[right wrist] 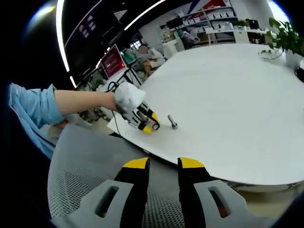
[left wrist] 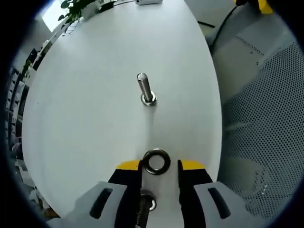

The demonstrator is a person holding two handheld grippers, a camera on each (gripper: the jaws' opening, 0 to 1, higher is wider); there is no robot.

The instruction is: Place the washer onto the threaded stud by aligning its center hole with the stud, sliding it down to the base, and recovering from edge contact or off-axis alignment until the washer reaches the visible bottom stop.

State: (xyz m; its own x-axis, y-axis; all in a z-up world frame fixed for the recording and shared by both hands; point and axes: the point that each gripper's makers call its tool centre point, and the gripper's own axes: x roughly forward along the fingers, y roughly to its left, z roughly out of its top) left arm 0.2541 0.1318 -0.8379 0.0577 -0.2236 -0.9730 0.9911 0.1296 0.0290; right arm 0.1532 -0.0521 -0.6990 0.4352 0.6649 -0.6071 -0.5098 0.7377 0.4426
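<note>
My left tongs (left wrist: 160,165) sit open around the flat steel ring washer (left wrist: 156,161), lower centre; threaded steel stud (left wrist: 146,89) upright mid-frame on white worktop (left wrist: 85,109); right tongs (right wrist: 163,164) open, empty.

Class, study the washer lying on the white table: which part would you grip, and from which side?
Grip the washer across its outer rim, coming in low from the table edge where the left gripper sits. It lies flat, its hole facing up, between the open fingers, with the stud upright beyond.

Shiny metal washer (left wrist: 156,161), matt white table (left wrist: 95,118)
</note>
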